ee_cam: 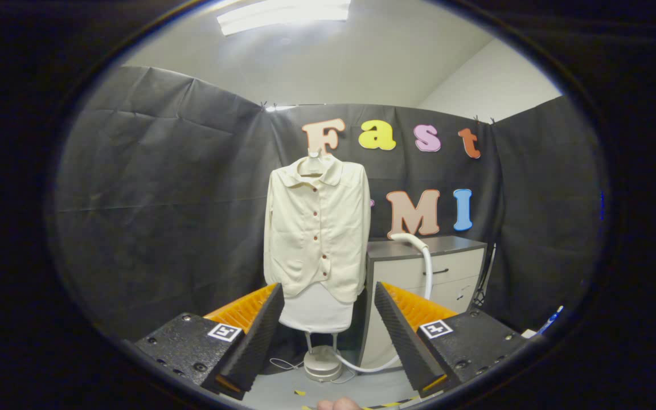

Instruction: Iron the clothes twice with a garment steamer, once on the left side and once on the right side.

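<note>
A cream button-up shirt (pixel 316 228) hangs on a hanger over a white board (pixel 315 312), held up by a stand with a round base (pixel 322 364) on the floor. A white steamer hose (pixel 426 259) arcs up beside the shirt's right side and runs down to the base. I cannot make out the steamer head. My gripper (pixel 328 319) is open, its two fingers spread wide with nothing between them. The shirt and stand lie well beyond the fingers, seen through the gap.
A grey-topped cabinet (pixel 442 267) with drawers stands just right of the shirt, behind the hose. A thin cable (pixel 282 364) lies on the floor left of the base. A fingertip (pixel 336 404) shows at the bottom, below the fingers.
</note>
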{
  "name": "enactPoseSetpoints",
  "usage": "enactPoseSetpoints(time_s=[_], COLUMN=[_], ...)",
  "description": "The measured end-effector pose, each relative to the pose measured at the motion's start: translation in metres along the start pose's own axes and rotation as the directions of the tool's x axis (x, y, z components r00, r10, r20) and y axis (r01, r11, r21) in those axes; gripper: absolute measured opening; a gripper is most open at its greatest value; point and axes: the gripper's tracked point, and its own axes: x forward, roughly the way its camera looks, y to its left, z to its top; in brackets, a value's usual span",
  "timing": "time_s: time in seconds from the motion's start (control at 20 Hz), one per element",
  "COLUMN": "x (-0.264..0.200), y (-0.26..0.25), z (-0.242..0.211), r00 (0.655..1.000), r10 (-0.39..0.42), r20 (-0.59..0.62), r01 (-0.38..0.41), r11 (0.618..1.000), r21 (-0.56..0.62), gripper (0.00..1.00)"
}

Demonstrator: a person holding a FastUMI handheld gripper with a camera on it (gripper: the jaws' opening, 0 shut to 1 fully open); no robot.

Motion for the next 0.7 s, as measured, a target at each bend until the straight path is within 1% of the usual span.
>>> enactPoseSetpoints(time_s=[0.35, 0.5, 0.7], x=[0.038, 0.058, 0.096], y=[0.007, -0.004, -0.034], z=[0.001, 0.001, 0.006], r00=[0.999, 0.997, 0.997], r10=[-0.048, -0.073, -0.073], r20=[0.004, 0.005, 0.017], r01=[0.048, 0.073, 0.074], r11=[0.998, 0.996, 0.995], r21=[-0.028, -0.050, -0.069], gripper=[0.98, 0.97, 0.97])
